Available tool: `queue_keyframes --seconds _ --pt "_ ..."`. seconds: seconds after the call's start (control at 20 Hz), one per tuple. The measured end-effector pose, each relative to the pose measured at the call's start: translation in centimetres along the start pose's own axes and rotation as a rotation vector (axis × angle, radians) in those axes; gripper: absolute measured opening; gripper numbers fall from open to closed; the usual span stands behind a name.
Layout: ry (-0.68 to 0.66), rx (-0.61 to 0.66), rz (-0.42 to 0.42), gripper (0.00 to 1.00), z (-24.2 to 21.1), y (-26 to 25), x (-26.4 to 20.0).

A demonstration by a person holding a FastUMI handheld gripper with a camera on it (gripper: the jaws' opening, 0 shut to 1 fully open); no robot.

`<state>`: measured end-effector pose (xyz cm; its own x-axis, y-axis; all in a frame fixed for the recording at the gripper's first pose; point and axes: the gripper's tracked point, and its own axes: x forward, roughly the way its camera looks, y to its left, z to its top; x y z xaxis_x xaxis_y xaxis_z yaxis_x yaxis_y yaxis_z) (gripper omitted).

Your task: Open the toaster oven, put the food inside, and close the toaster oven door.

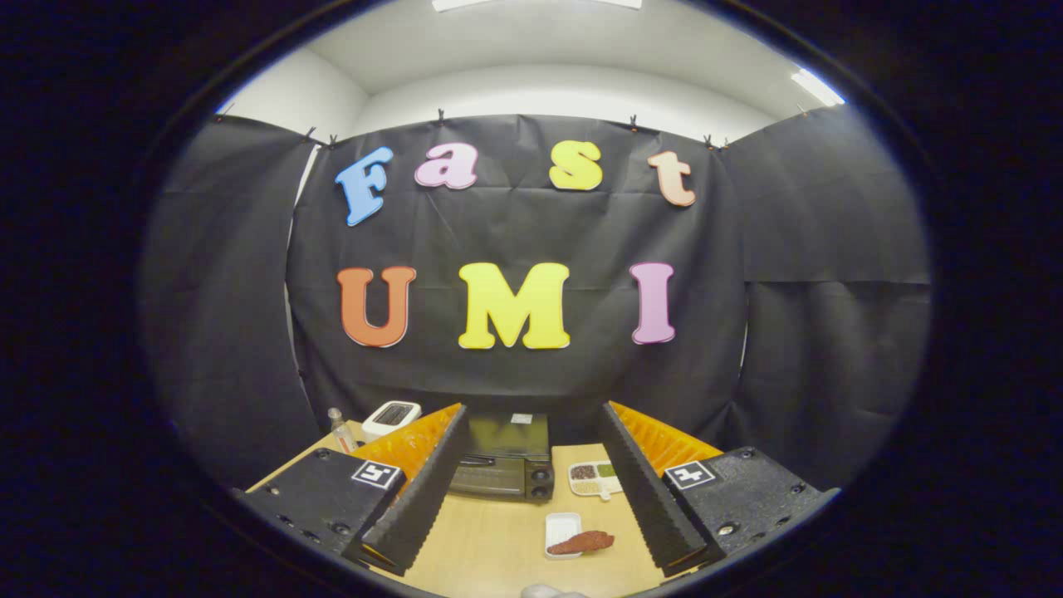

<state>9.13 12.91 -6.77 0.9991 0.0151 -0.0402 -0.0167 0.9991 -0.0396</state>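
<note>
We hold the gripper (531, 490) wide open and empty, facing the closed toaster oven (504, 458), likely lining up for its door, with the food (581, 542) just in front of it.

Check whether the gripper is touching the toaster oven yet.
Apart. In the gripper view the gripper is open and holds nothing; bare table lies between its fingers and the closed toaster oven beyond them.

table (498, 548) | toaster oven (502, 465) | food (581, 542) | white dish (561, 531) | divided tray (595, 478) | bottle (341, 430)
</note>
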Motion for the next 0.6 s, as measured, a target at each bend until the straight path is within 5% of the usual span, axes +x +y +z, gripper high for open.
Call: queue_keyframes --seconds 0.6 --pt "0.196 0.094 0.018 1.0 -16.2 9.9 19.9"
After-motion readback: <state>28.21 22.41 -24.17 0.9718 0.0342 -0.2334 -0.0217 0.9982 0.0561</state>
